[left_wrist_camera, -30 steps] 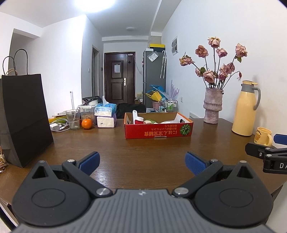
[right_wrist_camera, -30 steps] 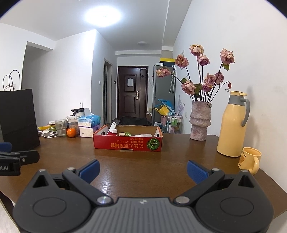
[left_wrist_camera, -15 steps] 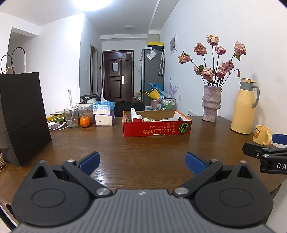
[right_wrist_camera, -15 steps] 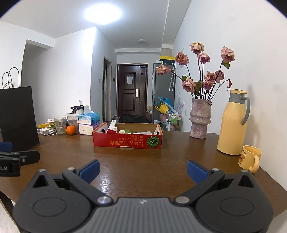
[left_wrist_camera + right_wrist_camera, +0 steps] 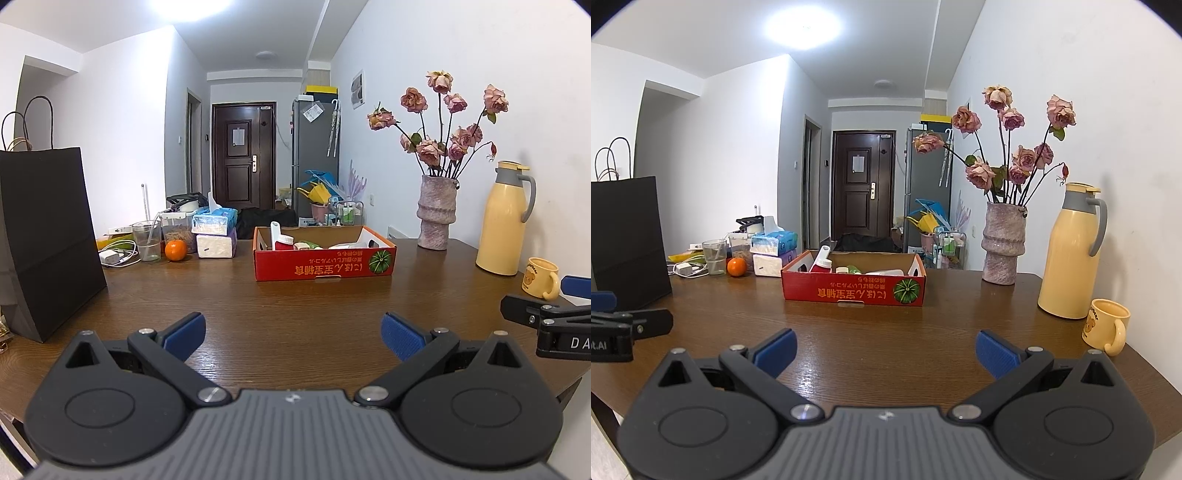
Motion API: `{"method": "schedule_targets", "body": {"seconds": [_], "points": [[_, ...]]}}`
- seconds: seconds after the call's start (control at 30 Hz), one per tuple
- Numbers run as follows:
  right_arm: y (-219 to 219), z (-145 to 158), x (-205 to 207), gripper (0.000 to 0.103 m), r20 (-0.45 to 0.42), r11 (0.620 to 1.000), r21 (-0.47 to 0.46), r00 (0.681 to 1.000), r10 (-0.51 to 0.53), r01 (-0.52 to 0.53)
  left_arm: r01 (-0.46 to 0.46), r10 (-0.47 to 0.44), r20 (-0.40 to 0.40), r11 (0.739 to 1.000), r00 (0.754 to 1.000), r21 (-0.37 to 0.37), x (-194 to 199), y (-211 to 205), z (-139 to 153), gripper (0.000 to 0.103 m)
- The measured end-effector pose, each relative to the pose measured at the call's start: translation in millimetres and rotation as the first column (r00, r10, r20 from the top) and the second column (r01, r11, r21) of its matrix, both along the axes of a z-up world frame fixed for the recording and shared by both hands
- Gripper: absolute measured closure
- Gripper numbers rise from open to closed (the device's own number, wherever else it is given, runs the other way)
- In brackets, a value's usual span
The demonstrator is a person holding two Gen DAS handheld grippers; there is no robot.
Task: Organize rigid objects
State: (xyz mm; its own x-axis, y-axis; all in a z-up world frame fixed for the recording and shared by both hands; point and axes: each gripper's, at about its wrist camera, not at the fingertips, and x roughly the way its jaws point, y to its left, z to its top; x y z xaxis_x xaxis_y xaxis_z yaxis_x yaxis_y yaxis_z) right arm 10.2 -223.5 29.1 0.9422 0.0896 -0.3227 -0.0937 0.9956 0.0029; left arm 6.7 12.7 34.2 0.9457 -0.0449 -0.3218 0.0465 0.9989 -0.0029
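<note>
Wood counter (image 5: pixel 295 306) carries everything. Black paper bag (image 5: pixel 40 236) stands upright at near left. Red cardboard box (image 5: pixel 324 260) sits centre-far, holding a red-capped bottle (image 5: pixel 282 242) and other small items, too small to identify. Yellow thermos (image 5: pixel 504 221) and vase of dried roses (image 5: pixel 436 212) far right, yellow mug (image 5: pixel 539 277) nearer right. Left gripper (image 5: pixel 291 332) and right gripper (image 5: pixel 884 349) both spread wide, empty, over the near edge, well apart from the box.
</note>
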Motion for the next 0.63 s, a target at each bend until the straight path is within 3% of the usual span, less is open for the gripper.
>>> {"method": "schedule_targets", "body": {"seconds": [0.63], "points": [[-0.5, -4.2, 3.2, 0.0, -0.01, 1.0, -0.003, 1.0, 0.0, 0.0, 0.02, -0.02, -0.016, 1.0, 1.0, -0.003, 4.9, -0.8, -5.7, 0.0]]}}
